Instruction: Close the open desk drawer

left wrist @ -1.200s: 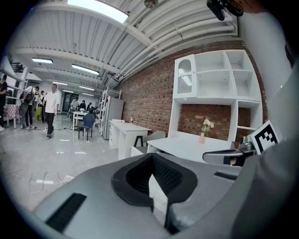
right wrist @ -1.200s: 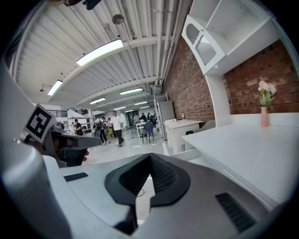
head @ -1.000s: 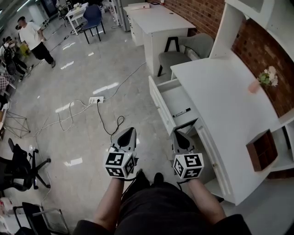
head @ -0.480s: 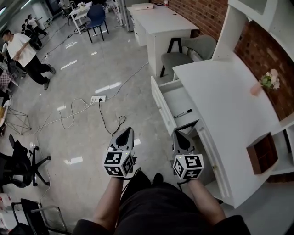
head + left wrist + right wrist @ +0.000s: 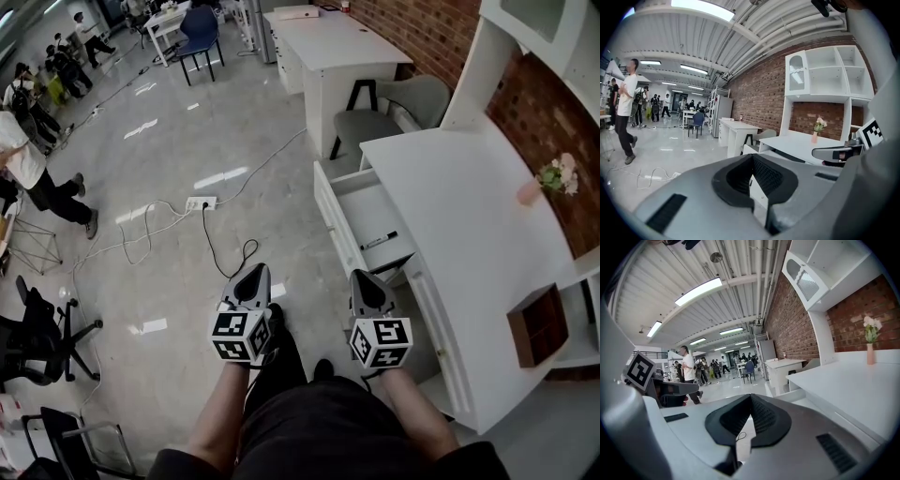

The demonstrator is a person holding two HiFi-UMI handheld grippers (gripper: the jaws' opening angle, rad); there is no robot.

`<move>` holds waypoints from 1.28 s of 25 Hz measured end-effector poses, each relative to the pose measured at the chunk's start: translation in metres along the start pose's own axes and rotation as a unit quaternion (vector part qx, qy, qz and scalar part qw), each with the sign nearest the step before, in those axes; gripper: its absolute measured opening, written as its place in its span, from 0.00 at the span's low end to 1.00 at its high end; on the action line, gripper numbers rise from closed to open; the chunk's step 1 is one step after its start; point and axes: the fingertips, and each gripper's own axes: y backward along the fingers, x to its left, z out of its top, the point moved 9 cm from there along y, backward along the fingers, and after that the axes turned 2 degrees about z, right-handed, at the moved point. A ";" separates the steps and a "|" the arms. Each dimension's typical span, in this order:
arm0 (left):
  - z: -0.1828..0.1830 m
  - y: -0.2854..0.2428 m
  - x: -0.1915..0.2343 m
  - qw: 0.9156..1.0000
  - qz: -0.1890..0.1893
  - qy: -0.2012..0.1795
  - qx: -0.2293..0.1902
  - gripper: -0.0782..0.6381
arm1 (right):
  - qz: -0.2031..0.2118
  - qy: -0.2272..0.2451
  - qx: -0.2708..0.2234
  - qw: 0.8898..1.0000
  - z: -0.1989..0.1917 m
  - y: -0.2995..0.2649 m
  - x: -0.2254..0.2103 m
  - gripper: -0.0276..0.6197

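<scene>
The white desk (image 5: 459, 225) stands to my right with its top drawer (image 5: 349, 201) pulled out toward the floor side. A black marker (image 5: 378, 241) lies inside the drawer. My left gripper (image 5: 255, 273) hangs over the floor, left of the drawer front, jaws shut on nothing. My right gripper (image 5: 362, 279) is shut and empty too, just short of the drawer's near corner and not touching it. In the left gripper view the desk (image 5: 797, 140) shows beyond the shut gripper (image 5: 752, 157). The right gripper view looks past its gripper (image 5: 750, 396) along the desk top (image 5: 843, 376).
A power strip (image 5: 197, 202) and loose cables lie on the floor ahead to the left. A grey chair (image 5: 380, 120) sits beyond the drawer, with a second white desk (image 5: 323, 42) behind it. On the desk stand a pink vase (image 5: 530, 192) and a brown box (image 5: 536, 324). People (image 5: 28, 164) walk at far left.
Both grippers hold about the same place, still shut. The view has shifted, so the desk sits slightly further right. My foot has stepped forward between the grippers. The person at left has walked on.
</scene>
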 end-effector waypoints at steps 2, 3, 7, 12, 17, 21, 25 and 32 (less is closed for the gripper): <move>0.003 -0.013 0.011 1.000 -0.003 0.001 0.000 0.12 | -0.003 0.001 0.001 1.000 0.003 -0.016 0.001 0.05; 0.005 -0.020 0.017 1.000 -0.006 0.001 0.001 0.12 | -0.005 0.001 0.001 1.000 0.005 -0.025 0.002 0.05; 0.017 -0.052 0.047 1.000 -0.021 0.000 0.003 0.12 | -0.019 0.000 0.009 1.000 0.010 -0.065 0.008 0.05; 0.035 -0.096 0.092 0.999 -0.040 0.000 0.012 0.12 | -0.049 -0.013 0.021 0.998 0.018 -0.121 0.016 0.05; 0.049 -0.135 0.136 0.998 -0.063 -0.004 0.028 0.12 | -0.087 -0.029 0.033 0.995 0.023 -0.166 0.025 0.05; 0.056 -0.163 0.167 0.996 -0.086 -0.005 0.038 0.12 | -0.119 -0.040 0.040 0.991 0.022 -0.195 0.033 0.05; 0.056 -0.190 0.184 0.992 -0.114 -0.008 0.055 0.12 | -0.154 -0.056 0.049 0.985 0.015 -0.211 0.035 0.05; 0.049 -0.230 0.181 0.978 -0.184 -0.031 0.092 0.12 | -0.230 -0.103 0.066 0.966 -0.005 -0.207 0.033 0.05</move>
